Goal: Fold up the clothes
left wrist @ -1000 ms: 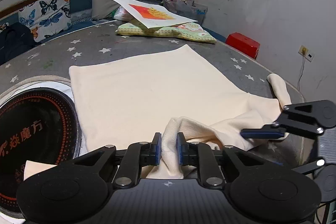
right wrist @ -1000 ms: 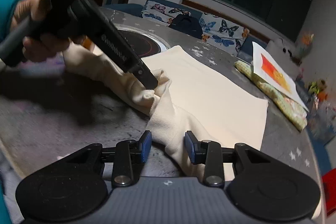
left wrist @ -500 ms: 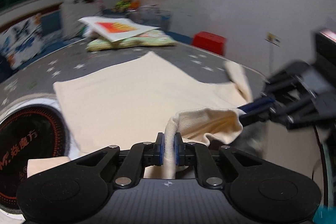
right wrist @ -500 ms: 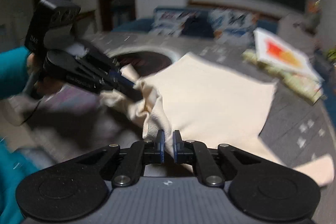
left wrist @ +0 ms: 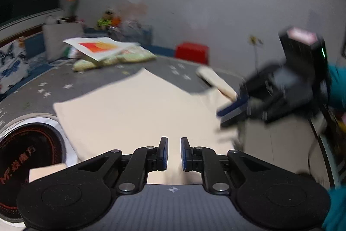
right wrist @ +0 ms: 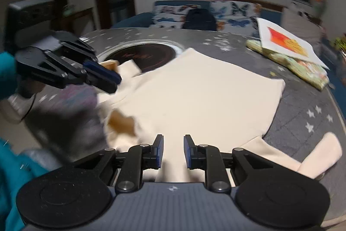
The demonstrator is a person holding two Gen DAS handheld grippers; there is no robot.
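The cream garment lies spread across the centre of the star-patterned counter. Both the left gripper and right gripper have fingers slightly parted, gripping nothing. At lower left of the left view, a black round plate bears orange Chinese writing, blurred.

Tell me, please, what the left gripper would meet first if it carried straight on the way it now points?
Probably the cream garment spread on the star-patterned table: the open left gripper points low across it, though depth is uncertain.
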